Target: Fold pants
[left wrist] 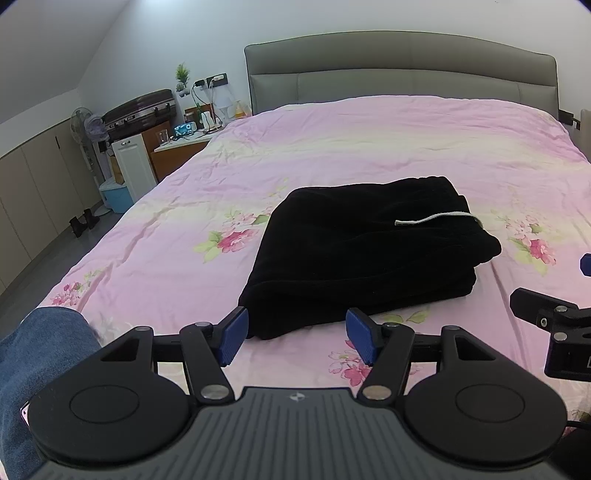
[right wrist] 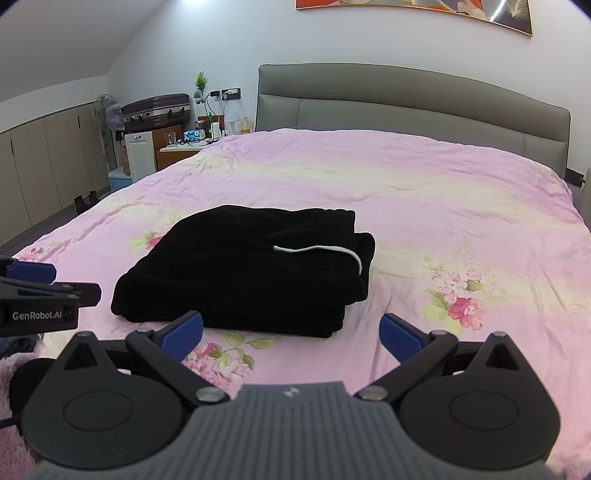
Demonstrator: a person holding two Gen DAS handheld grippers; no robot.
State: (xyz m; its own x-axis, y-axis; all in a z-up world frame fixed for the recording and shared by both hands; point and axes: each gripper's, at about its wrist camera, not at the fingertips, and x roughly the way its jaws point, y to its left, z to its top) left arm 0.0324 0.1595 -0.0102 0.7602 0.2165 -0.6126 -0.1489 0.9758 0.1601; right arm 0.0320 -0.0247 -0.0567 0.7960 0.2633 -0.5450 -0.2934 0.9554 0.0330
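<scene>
Showing only in the right wrist view: a framed picture (right wrist: 417, 9) hanging at 12 o'clock above the grey headboard (right wrist: 406, 99). Showing only in the left wrist view: a denim-clad leg (left wrist: 33, 369) sitting at 8 o'clock. Spreading across both: a pink floral bedsheet (left wrist: 369, 147), with a suitcase (left wrist: 140, 110) and fan (left wrist: 83, 125) standing at 10 o'clock. Lying folded mid-bed, black pants (left wrist: 362, 254) with white drawstring (left wrist: 432, 218) trailing on top. Hovering with fingers spread, pinching nothing: left gripper (left wrist: 295, 338) and right gripper (right wrist: 291, 336).
</scene>
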